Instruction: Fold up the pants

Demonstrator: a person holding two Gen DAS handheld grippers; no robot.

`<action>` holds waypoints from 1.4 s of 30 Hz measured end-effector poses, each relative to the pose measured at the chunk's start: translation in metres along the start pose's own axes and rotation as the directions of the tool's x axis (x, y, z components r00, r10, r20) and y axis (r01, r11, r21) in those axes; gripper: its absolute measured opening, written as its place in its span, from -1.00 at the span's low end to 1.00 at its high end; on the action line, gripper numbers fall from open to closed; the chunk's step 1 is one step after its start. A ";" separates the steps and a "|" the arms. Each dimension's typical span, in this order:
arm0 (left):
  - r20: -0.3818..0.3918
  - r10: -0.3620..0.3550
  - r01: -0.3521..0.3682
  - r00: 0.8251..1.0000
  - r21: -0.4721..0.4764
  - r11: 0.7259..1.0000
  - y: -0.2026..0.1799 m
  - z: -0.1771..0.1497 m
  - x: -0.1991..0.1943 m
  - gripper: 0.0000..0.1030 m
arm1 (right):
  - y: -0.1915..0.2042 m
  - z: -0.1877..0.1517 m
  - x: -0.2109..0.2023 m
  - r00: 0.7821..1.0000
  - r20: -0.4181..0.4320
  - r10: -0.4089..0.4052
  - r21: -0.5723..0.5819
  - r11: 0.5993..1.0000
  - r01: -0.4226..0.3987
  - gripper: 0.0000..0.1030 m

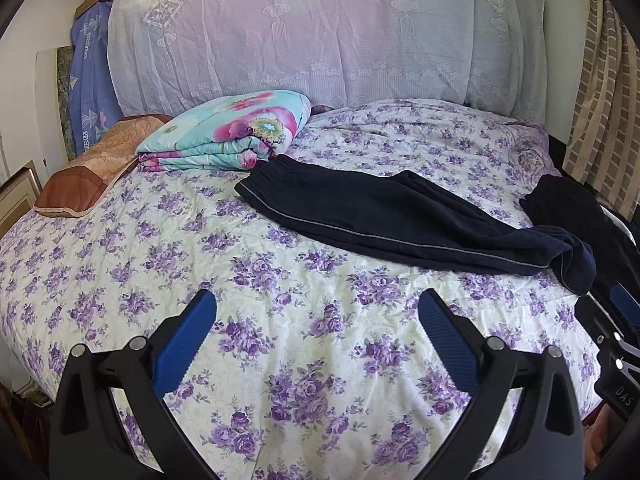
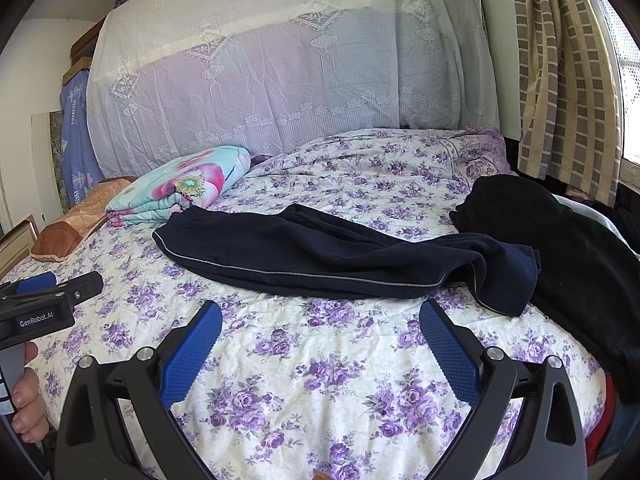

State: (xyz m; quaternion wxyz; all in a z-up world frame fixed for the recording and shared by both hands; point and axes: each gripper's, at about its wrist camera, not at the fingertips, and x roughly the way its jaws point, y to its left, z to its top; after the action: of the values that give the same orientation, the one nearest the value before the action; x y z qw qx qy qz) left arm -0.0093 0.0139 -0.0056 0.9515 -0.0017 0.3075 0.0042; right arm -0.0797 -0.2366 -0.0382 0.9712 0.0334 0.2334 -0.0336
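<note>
Left wrist view: hovering over the near part of the bed [image 1: 120, 240] with the left gripper [image 1: 318, 320], jaws spread wide and gripping nothing. Looking across a broad stretch of bare flowered sheet between the blue pads and the pants [image 1: 400, 216]. Lying flat and lengthwise across the middle of the bed, waistband toward the folded quilt [image 1: 228, 132] and touching its near corner, cuffs bunching near the right edge. Sitting just beyond the cuffs, a second dark garment [image 1: 568, 204] spilling over that edge. Resting at the far left edge, a brown pillow [image 1: 92, 168]. Peeking in at the right border, part of the right gripper [image 1: 612, 344].

Right wrist view: hovering low with the right gripper [image 2: 320, 328], jaws likewise wide apart and empty, the near hem of the pants [image 2: 320, 256] lying just ahead of the pads. Leaving open sheet below and to the left. Crowding the right edge, the dark garment [image 2: 560, 240], overlapping the cuffs. Showing at the left border, the left gripper [image 2: 52, 292] held by a hand [image 2: 26, 396].
</note>
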 end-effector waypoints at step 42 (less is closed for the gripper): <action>-0.268 -0.441 0.262 0.857 -0.511 0.819 0.106 0.078 0.317 0.91 | -0.155 -0.037 0.157 0.933 -0.199 0.300 0.678 0.730 -0.089 0.93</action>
State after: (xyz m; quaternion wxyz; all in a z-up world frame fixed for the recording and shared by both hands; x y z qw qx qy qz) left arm 0.2922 0.1226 -0.1280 0.8308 -0.2841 0.4674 -0.1029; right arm 0.0309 -0.3958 -0.1501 0.8485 0.4023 0.3439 -0.0051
